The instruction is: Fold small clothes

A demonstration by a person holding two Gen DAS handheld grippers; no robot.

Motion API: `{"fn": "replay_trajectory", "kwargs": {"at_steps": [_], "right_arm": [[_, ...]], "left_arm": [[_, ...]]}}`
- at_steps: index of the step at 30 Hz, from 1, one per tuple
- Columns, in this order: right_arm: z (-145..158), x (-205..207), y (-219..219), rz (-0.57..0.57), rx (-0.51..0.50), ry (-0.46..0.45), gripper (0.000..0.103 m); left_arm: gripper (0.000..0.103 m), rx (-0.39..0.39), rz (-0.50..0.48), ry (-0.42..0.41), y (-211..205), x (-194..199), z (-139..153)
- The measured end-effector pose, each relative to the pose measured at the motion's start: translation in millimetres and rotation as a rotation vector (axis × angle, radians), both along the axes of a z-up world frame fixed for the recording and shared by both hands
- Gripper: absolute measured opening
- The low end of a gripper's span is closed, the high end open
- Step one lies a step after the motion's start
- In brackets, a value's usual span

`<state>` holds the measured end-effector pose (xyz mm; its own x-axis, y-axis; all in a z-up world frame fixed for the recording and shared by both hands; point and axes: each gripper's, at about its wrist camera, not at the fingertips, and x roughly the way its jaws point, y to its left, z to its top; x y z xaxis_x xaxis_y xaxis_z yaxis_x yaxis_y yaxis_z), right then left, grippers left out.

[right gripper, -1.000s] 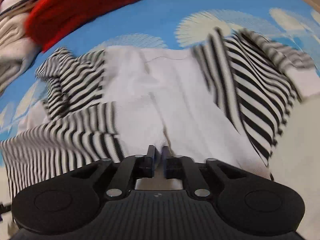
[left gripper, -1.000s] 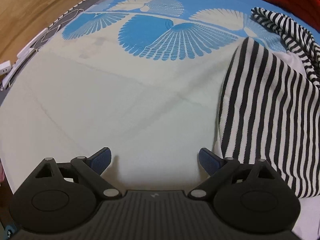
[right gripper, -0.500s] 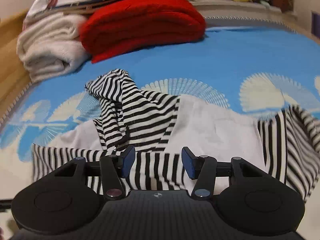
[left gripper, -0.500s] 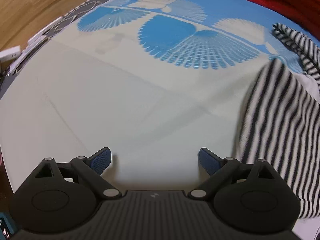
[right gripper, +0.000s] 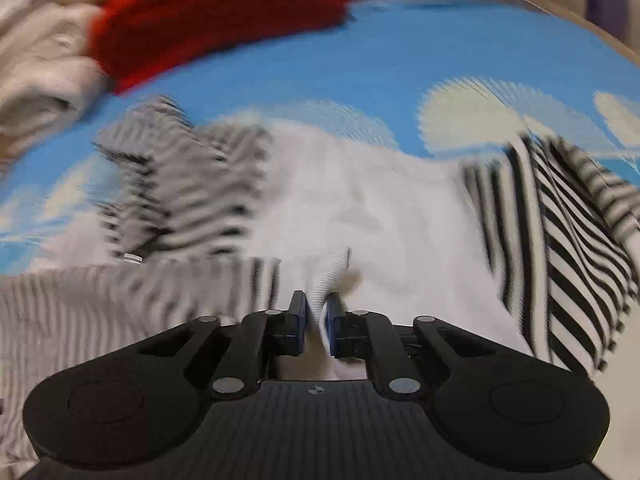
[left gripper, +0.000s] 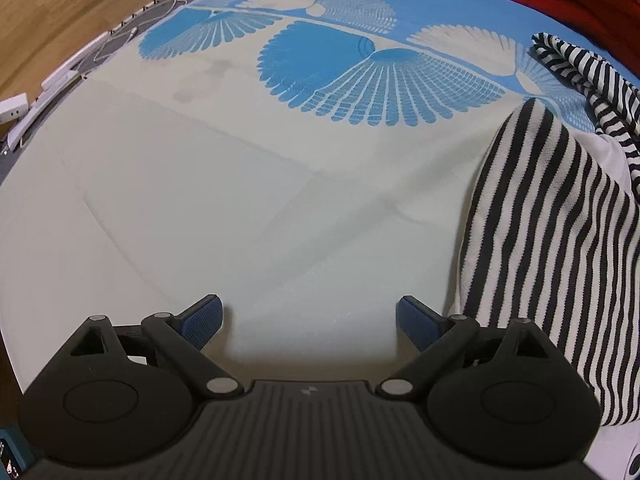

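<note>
One thin white fold is all your right gripper (right gripper: 316, 322) pinches; it may slip from the shirt (right gripper: 372, 208). Left gripper (left gripper: 310, 322) gapes empty.

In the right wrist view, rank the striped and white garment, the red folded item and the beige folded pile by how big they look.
1. Striped and white garment, spread widest and nearest the camera, so nearness inflates it.
2. Red folded item.
3. Beige folded pile, cut off by the frame edge, so its rank is unsure.
</note>
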<state>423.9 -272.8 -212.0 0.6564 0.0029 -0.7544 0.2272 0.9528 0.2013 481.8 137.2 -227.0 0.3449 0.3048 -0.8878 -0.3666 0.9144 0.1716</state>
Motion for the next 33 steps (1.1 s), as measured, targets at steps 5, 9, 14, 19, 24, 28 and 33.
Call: {"fn": "replay_trajectory", "kwargs": {"at_steps": [5, 9, 14, 19, 24, 28, 33], "right_arm": [[55.0, -22.0, -3.0, 0.02, 0.007, -0.201, 0.011], [29.9, -11.5, -30.6, -0.089, -0.022, -0.118, 0.023], [-10.0, -7.6, -57.6, -0.149, 0.014, 0.043, 0.027], [24.1, -61.0, -105.5, -0.293, -0.002, -0.107, 0.043], [21.6, -88.5, -154.1, -0.25, -0.257, -0.01, 0.051], [3.6, -86.6, -177.2, -0.142, -0.403, 0.071, 0.065], [-19.4, -72.3, -191.8, -0.059, -0.407, 0.17, 0.07]], "left_arm": [[0.097, 0.03, -0.003, 0.0, -3.2, -0.3, 0.1], [0.097, 0.033, -0.015, 0.008, -5.7, 1.1, -2.1], [0.097, 0.035, -0.033, 0.015, -11.8, 3.7, -4.8], [0.097, 0.029, -0.019, -0.003, -13.0, 4.3, -2.4], [0.097, 0.048, -0.029, -0.008, -18.4, 3.5, -2.3], [0.097, 0.059, -0.034, 0.005, -23.3, 5.4, -6.8], [0.098, 0.087, -0.058, 0.001, -31.2, 7.9, -9.1]]}}
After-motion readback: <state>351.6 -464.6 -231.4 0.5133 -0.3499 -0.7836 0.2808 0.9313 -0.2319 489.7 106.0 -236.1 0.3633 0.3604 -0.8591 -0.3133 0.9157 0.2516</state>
